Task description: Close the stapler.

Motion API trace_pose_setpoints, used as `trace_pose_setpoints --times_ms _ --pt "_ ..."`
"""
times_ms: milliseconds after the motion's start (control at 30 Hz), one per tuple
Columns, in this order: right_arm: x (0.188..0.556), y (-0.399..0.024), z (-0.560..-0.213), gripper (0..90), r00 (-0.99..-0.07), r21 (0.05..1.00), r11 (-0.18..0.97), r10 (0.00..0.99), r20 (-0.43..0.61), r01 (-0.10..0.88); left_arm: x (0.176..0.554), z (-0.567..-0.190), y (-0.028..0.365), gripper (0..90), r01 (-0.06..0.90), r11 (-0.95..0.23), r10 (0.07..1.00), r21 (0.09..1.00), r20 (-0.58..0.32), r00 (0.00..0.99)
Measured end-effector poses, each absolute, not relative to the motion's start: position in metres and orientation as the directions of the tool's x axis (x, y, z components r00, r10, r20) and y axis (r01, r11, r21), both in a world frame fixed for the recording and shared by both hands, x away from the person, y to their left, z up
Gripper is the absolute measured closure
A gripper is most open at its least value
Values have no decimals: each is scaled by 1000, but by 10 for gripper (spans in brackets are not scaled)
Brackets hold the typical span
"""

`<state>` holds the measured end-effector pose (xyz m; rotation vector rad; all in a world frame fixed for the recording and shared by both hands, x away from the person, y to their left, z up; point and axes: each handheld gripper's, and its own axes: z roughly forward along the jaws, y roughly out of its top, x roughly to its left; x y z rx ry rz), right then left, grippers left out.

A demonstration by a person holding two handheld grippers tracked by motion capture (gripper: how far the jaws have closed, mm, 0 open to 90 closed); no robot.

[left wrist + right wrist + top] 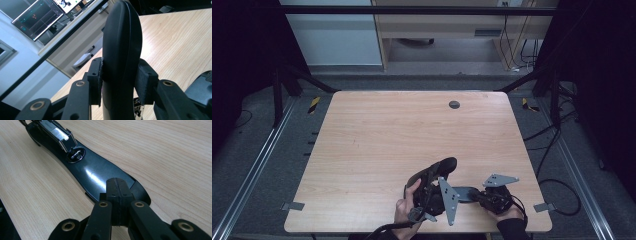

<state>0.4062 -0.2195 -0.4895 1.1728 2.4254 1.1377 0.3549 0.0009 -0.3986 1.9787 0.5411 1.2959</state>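
The work surface is a light wood-grain table (pixel 377 145) with rounded corners and a small dark round cable port (pixel 454 104) near its far edge. Grey carpeted floor surrounds it, with metal rails (pixel 257 165) along the left and right sides and loose cables (pixel 557 150) on the right. A pale wooden desk (pixel 447 25) stands beyond the far edge. In the left gripper view, a lit monitor (pixel 37 17) appears at upper left.

The object in hand is a black stapler (pixel 439 172), opened out, located near the near edge of the table, right of centre. Its glossy black base (pixel 92 173) lies flat on the wood and carries a small oval metal anvil plate (pixel 76 153); a chrome staple channel (pixel 56 133) sits further along it. The rounded black top arm (pixel 122 50) rises steeply, smooth and matte.

The left gripper (pixel 120 77) is clamped on the top arm: both padded jaws press against its sides, partway along its length. The right gripper (pixel 117 195) has its jaws fully together, pads meeting, with the tips resting at the end of the base; whether a thin edge of the base is caught between them cannot be determined, as the pads hide that spot. In the high view the two hands sit close together at the near edge, each with a grey triangular plate on top.
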Motion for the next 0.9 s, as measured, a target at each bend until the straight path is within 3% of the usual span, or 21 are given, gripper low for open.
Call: trace_pose_setpoints --times_ms 900 --pt "406 -220 -489 900 -664 723 387 736 132 573 353 -414 -20 612 -66 -736 606 674 699 380"
